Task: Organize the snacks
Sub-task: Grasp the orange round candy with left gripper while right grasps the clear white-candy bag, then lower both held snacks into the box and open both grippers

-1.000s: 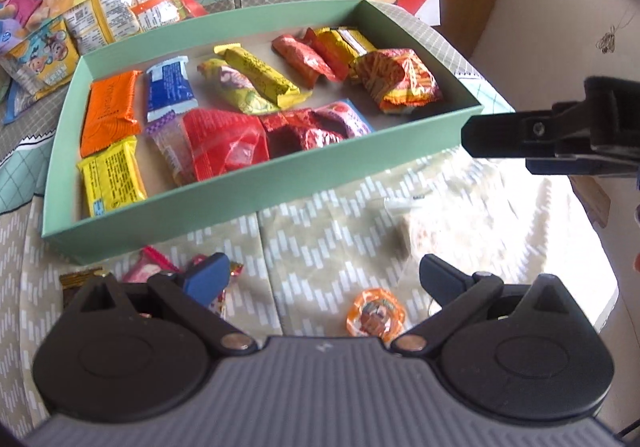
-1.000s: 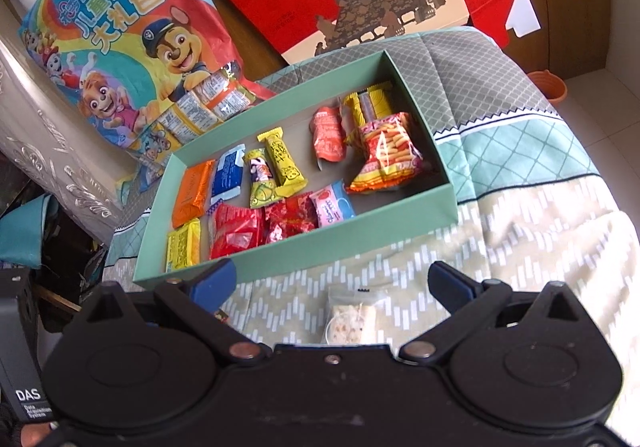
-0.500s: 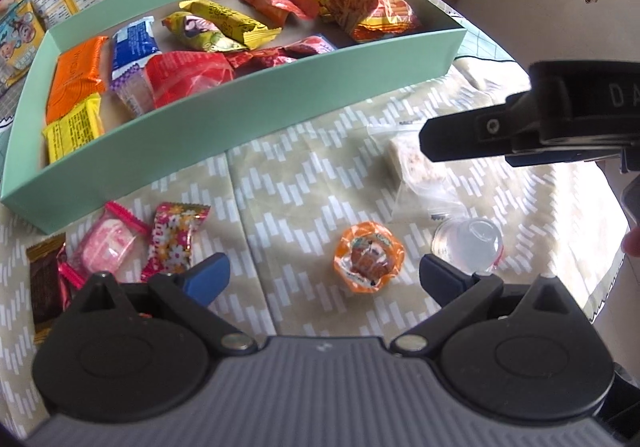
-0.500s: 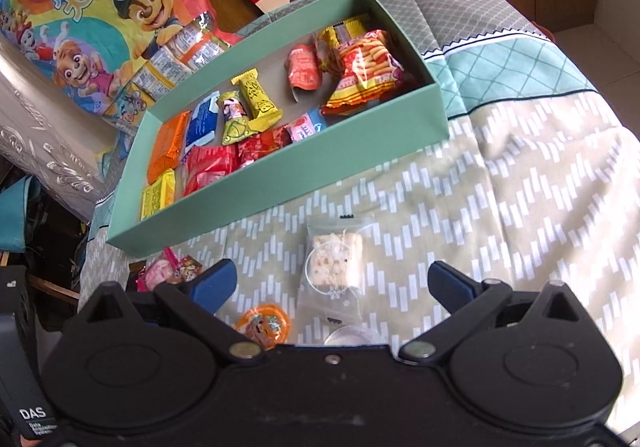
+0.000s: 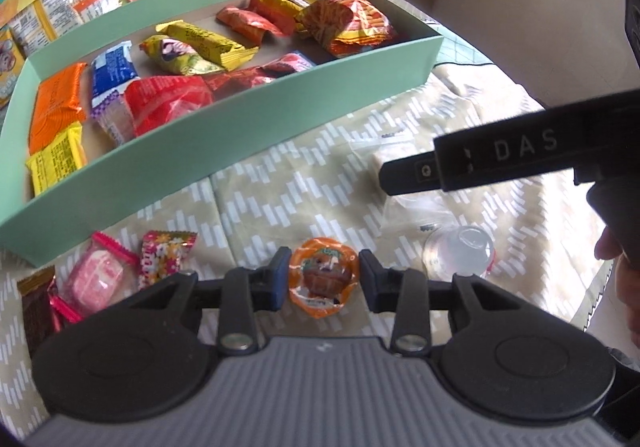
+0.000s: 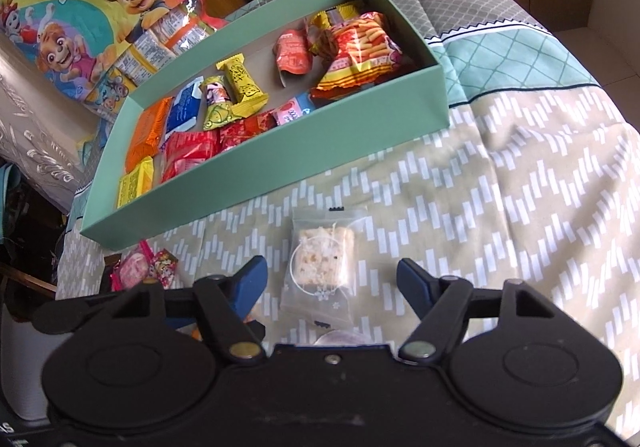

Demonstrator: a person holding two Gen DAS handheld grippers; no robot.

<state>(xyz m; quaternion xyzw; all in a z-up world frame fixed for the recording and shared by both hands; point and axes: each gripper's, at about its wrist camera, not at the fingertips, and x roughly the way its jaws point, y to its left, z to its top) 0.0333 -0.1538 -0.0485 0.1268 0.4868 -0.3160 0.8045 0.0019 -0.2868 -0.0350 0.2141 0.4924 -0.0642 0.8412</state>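
Upper left of frame: green box [image 5: 248,135] mostly filled. Left gripper [image 5: 323,279] jaws narrow around orange jelly cup [image 5: 323,279], not gripping. Right gripper [image 6: 331,279] wide over rice-crisp packet [image 6: 322,263]. Several candies outside.

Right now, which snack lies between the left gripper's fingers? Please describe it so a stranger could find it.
Start at the long mint-green cardboard box on the patterned cloth. In front of its near wall, between the left gripper fingers, lies a round orange foil-lidded jelly cup picturing a brown muffin. Its neighbour on the right, a clear plastic cup, has no colour.
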